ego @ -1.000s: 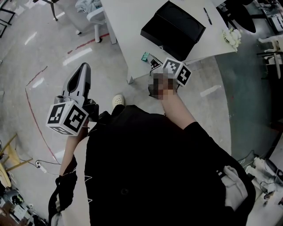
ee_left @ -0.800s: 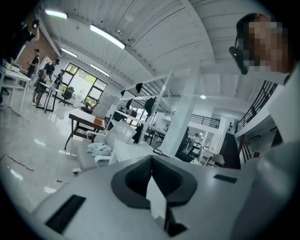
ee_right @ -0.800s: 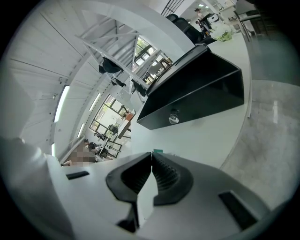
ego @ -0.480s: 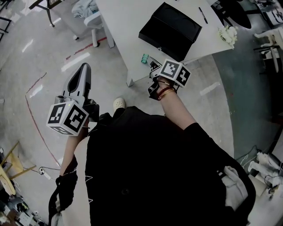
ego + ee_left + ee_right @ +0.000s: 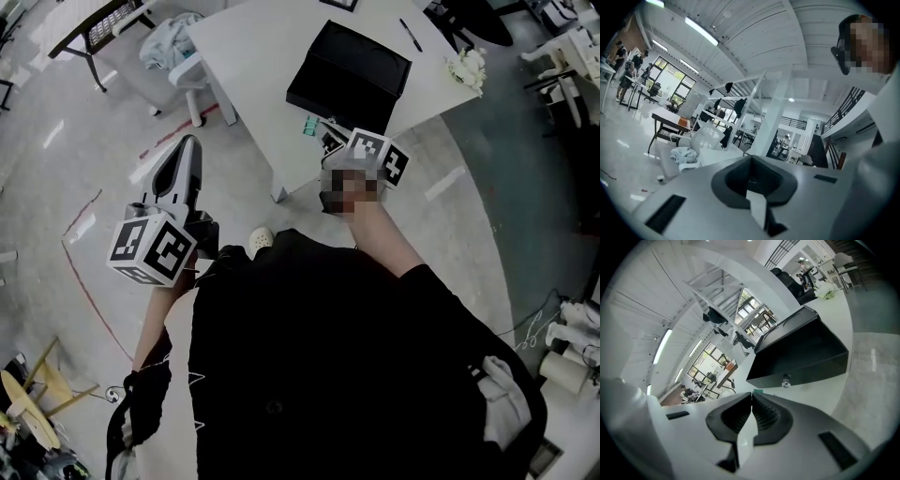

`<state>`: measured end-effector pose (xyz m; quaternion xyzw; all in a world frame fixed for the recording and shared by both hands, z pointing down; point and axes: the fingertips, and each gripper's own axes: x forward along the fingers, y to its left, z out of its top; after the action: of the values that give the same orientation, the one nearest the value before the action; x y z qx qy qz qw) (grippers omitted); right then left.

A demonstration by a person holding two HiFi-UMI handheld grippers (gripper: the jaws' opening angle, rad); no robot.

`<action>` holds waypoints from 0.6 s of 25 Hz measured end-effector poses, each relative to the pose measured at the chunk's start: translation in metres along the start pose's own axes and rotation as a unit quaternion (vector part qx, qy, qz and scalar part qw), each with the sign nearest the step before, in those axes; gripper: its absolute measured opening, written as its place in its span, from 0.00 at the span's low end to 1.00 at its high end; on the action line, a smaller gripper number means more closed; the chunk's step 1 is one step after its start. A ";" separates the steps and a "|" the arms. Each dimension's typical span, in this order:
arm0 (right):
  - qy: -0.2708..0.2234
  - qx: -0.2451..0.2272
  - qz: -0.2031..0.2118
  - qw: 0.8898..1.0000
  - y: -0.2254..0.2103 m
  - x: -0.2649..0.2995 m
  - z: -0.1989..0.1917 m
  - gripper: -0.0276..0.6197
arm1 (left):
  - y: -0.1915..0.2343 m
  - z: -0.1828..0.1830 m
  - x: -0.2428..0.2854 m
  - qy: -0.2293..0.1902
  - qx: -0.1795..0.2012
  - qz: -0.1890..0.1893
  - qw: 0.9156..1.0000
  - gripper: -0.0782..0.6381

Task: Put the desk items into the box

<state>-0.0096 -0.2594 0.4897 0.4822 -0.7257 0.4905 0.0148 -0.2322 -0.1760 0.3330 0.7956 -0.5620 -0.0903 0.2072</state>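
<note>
A black box (image 5: 349,73) lies on the white table (image 5: 253,52); in the right gripper view the black box (image 5: 801,355) fills the middle. A small green item (image 5: 308,126) sits at the table's near edge, just ahead of my right gripper (image 5: 326,138). That gripper (image 5: 751,397) is shut with nothing in it. A small clear bottle-like item (image 5: 786,379) stands before the box. A black pen (image 5: 411,35) lies behind the box. My left gripper (image 5: 189,148) hangs over the floor, left of the table, shut and empty, pointing into the room (image 5: 751,159).
A crumpled white object (image 5: 466,67) sits at the table's right corner. A white chair with cloth on it (image 5: 178,52) stands left of the table. The table leg (image 5: 279,192) is near my right gripper. Red tape lines (image 5: 80,267) mark the grey floor.
The view has shifted so the table and box sit slightly lower and further left. Both grippers keep their poses, the left one now a little higher in view.
</note>
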 end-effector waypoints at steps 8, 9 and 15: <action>-0.043 0.005 0.011 0.999 0.019 -0.005 0.030 0.06 | -0.002 0.013 0.032 0.006 0.005 -0.046 0.999 0.12; -0.049 0.006 0.013 0.999 0.022 -0.005 0.035 0.06 | -0.002 0.014 0.037 0.008 0.005 -0.052 0.999 0.12; -0.080 0.016 0.016 0.997 0.029 -0.001 0.049 0.06 | 0.001 0.021 0.063 0.018 0.008 -0.082 0.996 0.12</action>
<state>-0.0074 -0.2929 0.4434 0.5081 -0.7243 0.4623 -0.0588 -0.2190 -0.2395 0.3207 0.8423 -0.4915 -0.0885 0.2028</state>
